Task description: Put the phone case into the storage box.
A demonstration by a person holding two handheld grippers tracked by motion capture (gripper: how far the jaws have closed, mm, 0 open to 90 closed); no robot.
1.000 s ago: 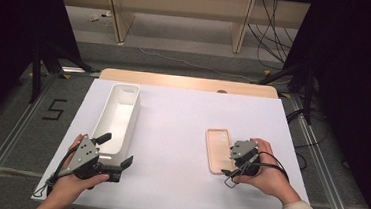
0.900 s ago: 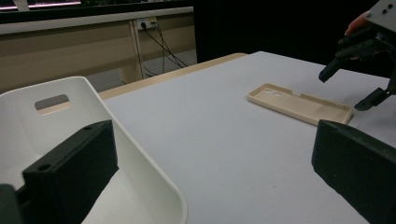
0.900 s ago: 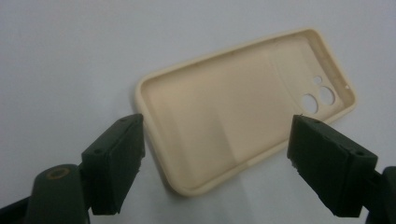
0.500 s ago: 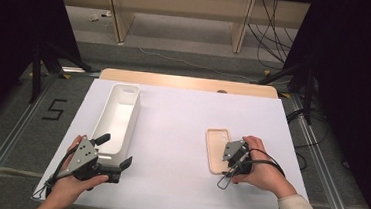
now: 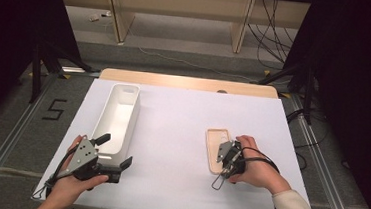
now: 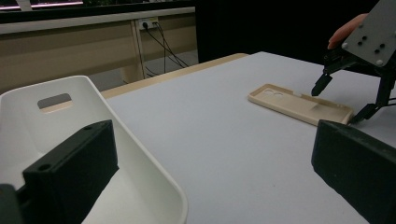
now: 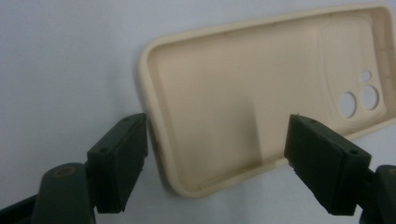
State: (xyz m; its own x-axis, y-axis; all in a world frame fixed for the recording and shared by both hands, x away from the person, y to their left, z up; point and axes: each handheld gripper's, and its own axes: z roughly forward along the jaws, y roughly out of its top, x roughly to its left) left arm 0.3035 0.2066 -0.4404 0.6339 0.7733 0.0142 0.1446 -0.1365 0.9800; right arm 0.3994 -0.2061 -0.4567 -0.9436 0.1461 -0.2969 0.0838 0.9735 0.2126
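Observation:
A beige phone case [image 5: 215, 143] lies inner side up on the white table, right of centre. My right gripper [image 5: 221, 157] hangs over its near end. In the right gripper view the open gripper [image 7: 215, 163] straddles a corner of the case [image 7: 261, 98], one jaw outside the edge and one over the inside, neither touching. My left gripper [image 5: 114, 151] is open at the near end of a long white bin [image 5: 117, 116]. Its view has one jaw inside the bin [image 6: 140, 158] and one outside, with the case [image 6: 299, 105] and the right gripper [image 6: 343, 100] farther off.
The bin is empty and has a handle slot [image 6: 54, 100] in its far end. A wooden strip [image 5: 190, 82] borders the table's far edge. Metal rails [image 5: 320, 150] run along both sides of the table. Bare white table [image 5: 171, 133] lies between bin and case.
My right gripper has slid left and lowered over the near end of the phone case. The left gripper has barely moved.

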